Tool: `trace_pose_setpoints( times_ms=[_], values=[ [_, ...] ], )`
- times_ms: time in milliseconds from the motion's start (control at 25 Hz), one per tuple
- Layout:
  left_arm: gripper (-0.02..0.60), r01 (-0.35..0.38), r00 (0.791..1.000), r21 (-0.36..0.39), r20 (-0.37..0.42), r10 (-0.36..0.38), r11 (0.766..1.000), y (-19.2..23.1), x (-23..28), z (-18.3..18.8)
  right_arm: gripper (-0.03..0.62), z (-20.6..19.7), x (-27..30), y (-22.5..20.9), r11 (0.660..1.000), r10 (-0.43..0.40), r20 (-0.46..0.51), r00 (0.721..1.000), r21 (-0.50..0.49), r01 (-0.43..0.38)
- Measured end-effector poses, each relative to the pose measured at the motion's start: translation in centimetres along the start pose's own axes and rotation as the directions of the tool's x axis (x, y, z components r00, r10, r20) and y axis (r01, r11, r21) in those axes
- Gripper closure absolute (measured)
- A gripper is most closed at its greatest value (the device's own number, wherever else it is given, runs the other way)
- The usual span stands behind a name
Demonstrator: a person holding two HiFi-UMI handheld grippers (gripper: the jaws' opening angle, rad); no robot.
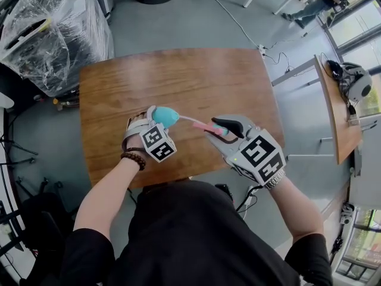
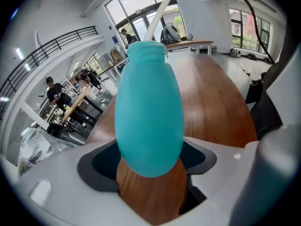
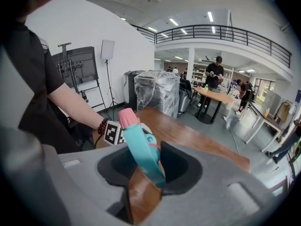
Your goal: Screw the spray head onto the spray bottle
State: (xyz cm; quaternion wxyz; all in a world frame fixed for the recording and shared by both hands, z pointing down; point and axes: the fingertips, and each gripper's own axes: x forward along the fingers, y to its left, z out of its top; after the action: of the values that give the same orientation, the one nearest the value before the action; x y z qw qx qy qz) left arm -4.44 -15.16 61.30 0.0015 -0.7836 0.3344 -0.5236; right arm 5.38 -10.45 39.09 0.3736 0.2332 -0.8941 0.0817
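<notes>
I have the bottle (image 1: 166, 117) in my left gripper (image 1: 152, 119), jaws spread wide and pressed on its rounded lower end, held above the wooden table (image 1: 178, 76). It is a smooth, teal, egg-shaped shell of plastic that narrows to a short open neck. From its size and look I judge it light, probably empty, and a bit squashy. The curved, glossy sides look likely to slip or spin once I start twisting, so I would grip the widest part firmly and low, clear of the neck.

My right gripper (image 1: 225, 130) has its jaws drawn in fairly narrow around the spray head (image 3: 141, 149), clamped across its slim teal body with the pink end sticking out ahead. This is hard, rigid plastic with edges that give good purchase (the trigger and nozzle look like the fragile bits, so I keep the pads off them).

A thin white tube (image 1: 191, 121) runs from the head to the bottle's mouth. It looks bendy and easy to kink. Its tip reaches the neck, but I cannot tell how far in it sits. The collar is well short of the threads.
</notes>
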Motion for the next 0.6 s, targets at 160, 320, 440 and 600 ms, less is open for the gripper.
trace_pose_setpoints(
  times_ms=[160,320,440,600],
  values=[
    [0.163,-0.015,1.000,0.055,-0.016,0.016,0.998,-0.1,-0.8,0.2,0.471,-0.1,0.5,0.7,0.998,0.014,-0.015,1.000,-0.058,-0.015],
    [0.163,-0.018,1.000,0.104,-0.011,0.019,0.994,-0.4,-1.8,1.1,0.471,0.0,1.2,1.8,0.988,0.041,-0.018,0.999,-0.148,-0.043],
    [0.164,-0.016,1.000,0.136,0.004,0.015,0.991,-0.7,-2.8,2.2,0.471,-0.1,1.8,2.5,0.973,0.061,-0.020,0.998,-0.222,-0.064],
    [0.166,-0.024,0.999,0.184,0.026,0.019,0.983,-0.8,-4.0,3.6,0.471,-0.5,2.4,3.0,0.947,0.075,-0.026,0.997,-0.311,-0.079]
  ],
)
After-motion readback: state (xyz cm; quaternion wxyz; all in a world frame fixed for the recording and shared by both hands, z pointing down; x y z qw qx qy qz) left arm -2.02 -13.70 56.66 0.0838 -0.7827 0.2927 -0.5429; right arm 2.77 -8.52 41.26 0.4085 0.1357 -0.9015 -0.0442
